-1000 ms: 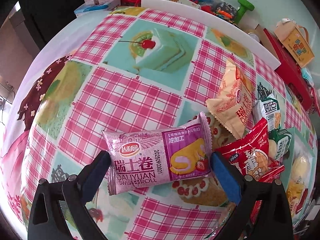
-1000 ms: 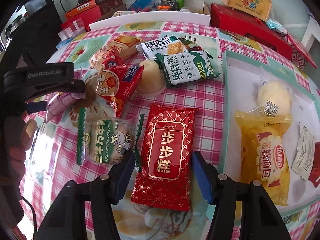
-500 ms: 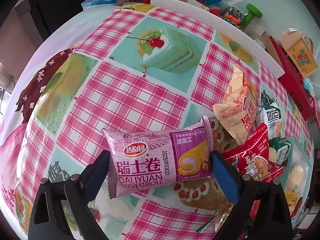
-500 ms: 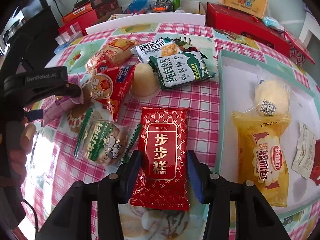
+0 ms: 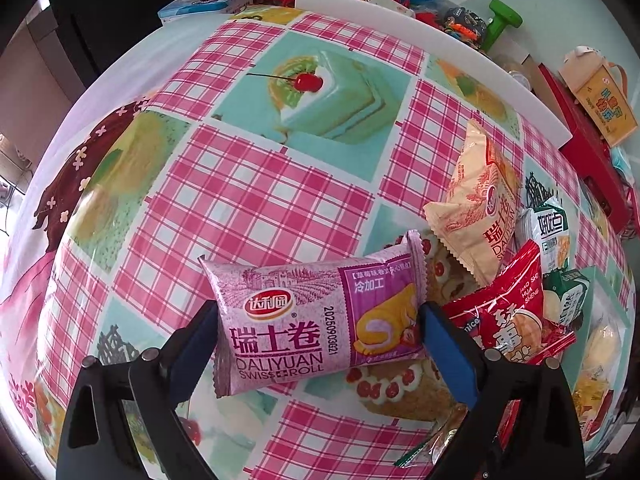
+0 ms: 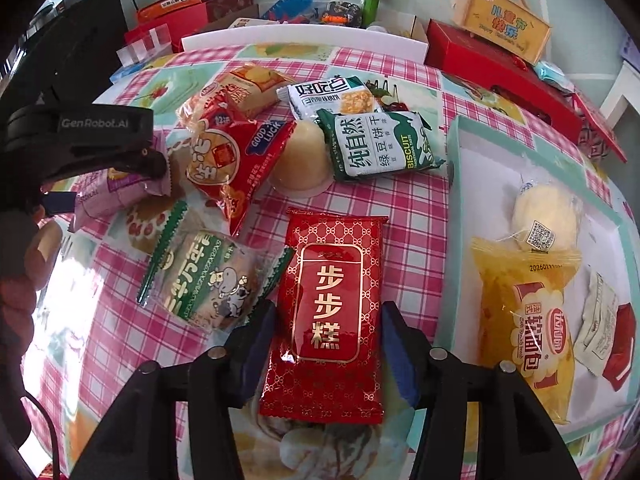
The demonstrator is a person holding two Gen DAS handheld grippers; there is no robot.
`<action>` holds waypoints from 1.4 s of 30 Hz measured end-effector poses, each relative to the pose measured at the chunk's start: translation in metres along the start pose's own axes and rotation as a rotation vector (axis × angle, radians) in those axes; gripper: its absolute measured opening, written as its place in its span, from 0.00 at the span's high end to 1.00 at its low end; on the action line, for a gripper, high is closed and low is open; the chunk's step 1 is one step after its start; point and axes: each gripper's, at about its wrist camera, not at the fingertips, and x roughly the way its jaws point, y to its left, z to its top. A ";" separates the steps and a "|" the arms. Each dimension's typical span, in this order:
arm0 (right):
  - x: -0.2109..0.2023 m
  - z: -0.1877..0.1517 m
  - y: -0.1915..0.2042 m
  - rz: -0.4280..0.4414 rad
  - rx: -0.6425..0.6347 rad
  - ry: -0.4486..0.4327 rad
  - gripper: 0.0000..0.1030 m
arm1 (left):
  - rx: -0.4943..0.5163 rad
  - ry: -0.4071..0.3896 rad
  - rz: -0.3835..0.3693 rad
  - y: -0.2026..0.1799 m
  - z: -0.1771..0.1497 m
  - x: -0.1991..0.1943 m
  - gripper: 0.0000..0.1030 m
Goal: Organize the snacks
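Observation:
My left gripper (image 5: 320,332) is shut on a pink Swiss roll packet (image 5: 316,320), one blue pad at each end, just above the checked tablecloth. The right wrist view shows that same packet (image 6: 108,200) at far left under the black gripper body. My right gripper (image 6: 328,344) straddles a red and gold cake packet (image 6: 328,304) lying flat on the cloth. Its jaws are opening, the pads standing along the packet's long edges without squeezing it. A teal-rimmed white tray (image 6: 456,200) to the right holds a yellow bread packet (image 6: 524,312) and a round bun (image 6: 544,216).
A heap of snacks lies behind the red packet: a green biscuit packet (image 6: 380,144), a jelly cup (image 6: 300,164), a red peanut packet (image 6: 236,156) and a green-edged milk snack (image 6: 208,276). Red boxes (image 6: 500,68) and clutter line the far edge. A hand (image 6: 24,272) shows at the left.
The right jaws closed in on the red packet, then widened a little again. The left gripper has kept its hold on the pink packet and hardly moved.

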 end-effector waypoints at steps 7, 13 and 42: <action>0.001 0.003 -0.002 0.011 0.010 -0.004 0.48 | 0.005 -0.013 -0.014 -0.002 0.001 -0.004 0.16; -0.002 0.004 -0.004 0.030 0.035 -0.010 0.53 | -0.001 -0.024 -0.027 -0.004 0.002 -0.013 0.21; -0.069 0.013 -0.085 0.052 0.318 -0.202 0.53 | 0.168 -0.206 -0.155 -0.076 -0.024 -0.101 0.22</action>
